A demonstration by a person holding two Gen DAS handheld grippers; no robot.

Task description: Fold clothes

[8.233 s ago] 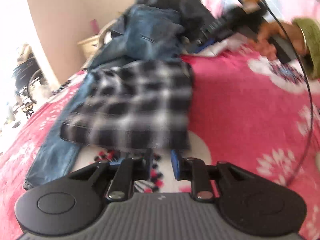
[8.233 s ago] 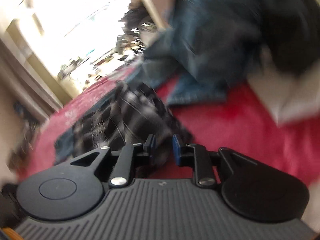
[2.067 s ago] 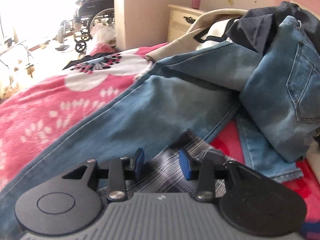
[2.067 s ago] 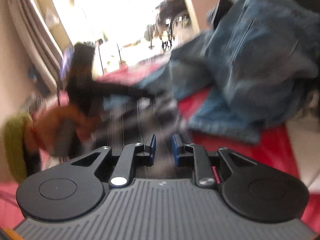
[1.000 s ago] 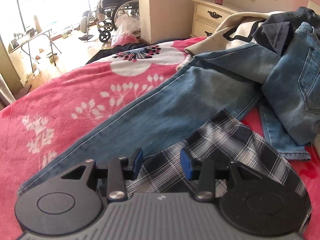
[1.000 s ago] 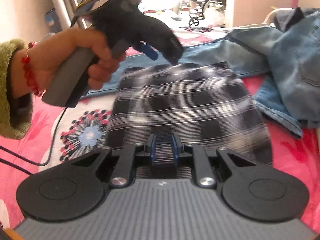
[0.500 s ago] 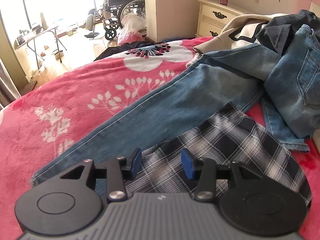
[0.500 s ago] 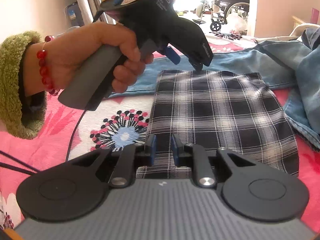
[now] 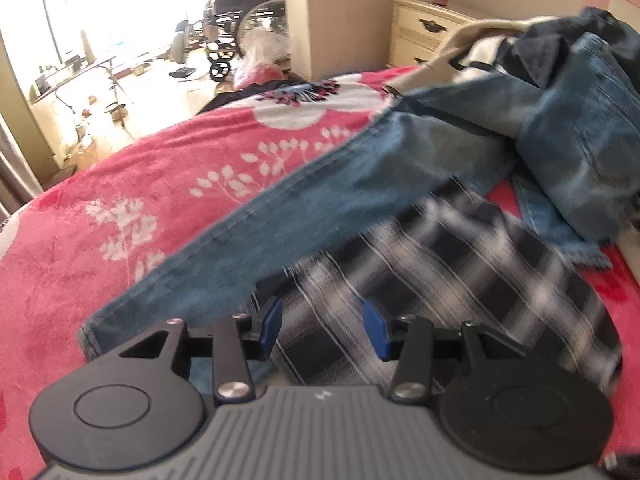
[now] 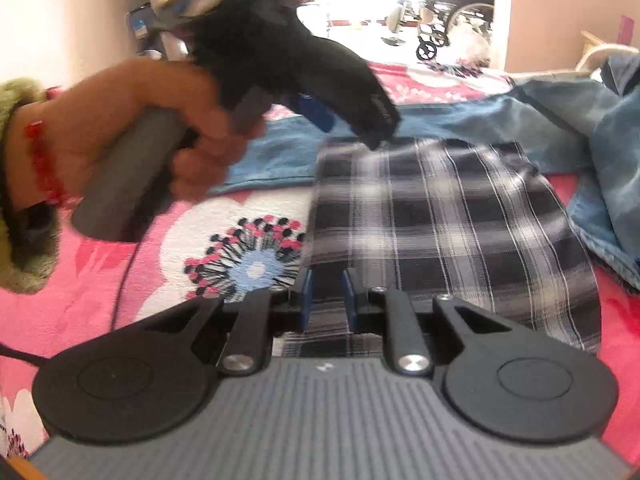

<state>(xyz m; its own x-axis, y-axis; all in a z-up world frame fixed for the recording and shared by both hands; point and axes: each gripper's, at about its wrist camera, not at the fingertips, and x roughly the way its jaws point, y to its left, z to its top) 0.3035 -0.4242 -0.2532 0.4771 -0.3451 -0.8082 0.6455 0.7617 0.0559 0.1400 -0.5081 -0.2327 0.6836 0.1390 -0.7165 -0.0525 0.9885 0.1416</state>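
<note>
1. Left gripper [image 9: 322,330]: jaws stand partly apart, nothing pinched between the blue pads [image 9: 270,327]; it hangs over the far left corner of the folded plaid shirt [image 9: 460,280].
2. Right gripper [image 10: 326,298]: jaws narrow, blue pads close together over the near edge of the plaid shirt; whether cloth is pinched cannot be told.
3. Plaid shirt lies flat as a folded rectangle directly ahead of the right gripper, on the pink floral blanket [image 10: 132,280].
4. Left hand [image 10: 160,136], seen from the right wrist view, grips the left gripper's grey handle above and left of the right gripper; a green cuff [image 10: 16,188] and red bead bracelet [image 10: 42,160] show at the wrist.
5. Blue jeans [image 9: 320,184] stretch beyond the shirt, ahead of both grippers; more denim [image 9: 580,128] is heaped to the right.
6. Wheelchair [image 9: 244,4] stands far ahead in the bright doorway.
</note>
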